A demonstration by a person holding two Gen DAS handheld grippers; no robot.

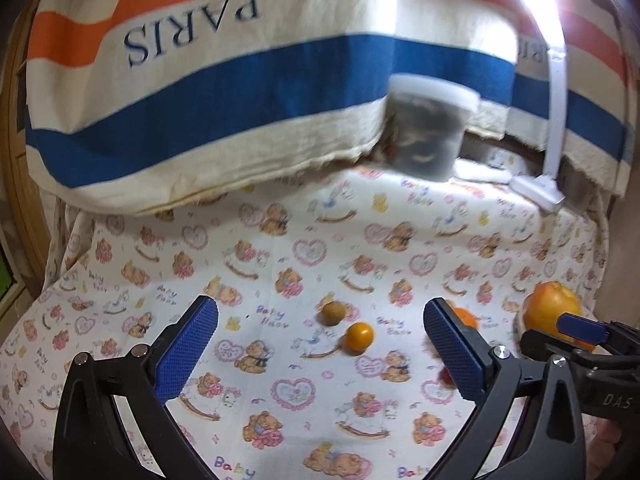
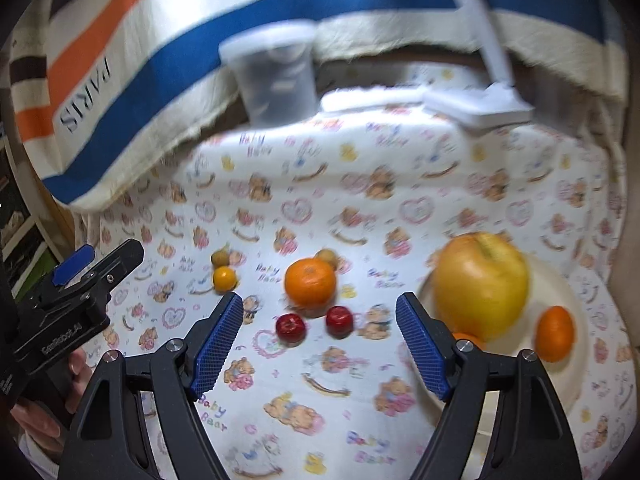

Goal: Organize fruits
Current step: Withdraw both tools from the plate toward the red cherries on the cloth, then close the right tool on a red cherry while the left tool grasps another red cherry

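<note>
Fruits lie on a teddy-bear print cloth. In the right wrist view a big yellow apple point(image 2: 480, 284) and a small orange fruit point(image 2: 554, 332) sit on a cream plate point(image 2: 576, 360) at the right. A mandarin point(image 2: 310, 282), two small red fruits point(image 2: 291, 327) point(image 2: 339, 320), a small orange fruit point(image 2: 224, 278) and two brownish round fruits point(image 2: 219, 257) point(image 2: 328, 257) lie on the cloth. My right gripper point(image 2: 320, 340) is open and empty, just short of the red fruits. My left gripper point(image 1: 320, 344) is open and empty, near the small orange fruit point(image 1: 359, 338) and a brownish one point(image 1: 332, 313).
A clear lidded tub point(image 1: 428, 128) stands at the back of the table, beside a white lamp base point(image 1: 538, 192). A striped PARIS cloth point(image 1: 224, 92) hangs behind. The right gripper shows at the right edge of the left wrist view point(image 1: 580, 334).
</note>
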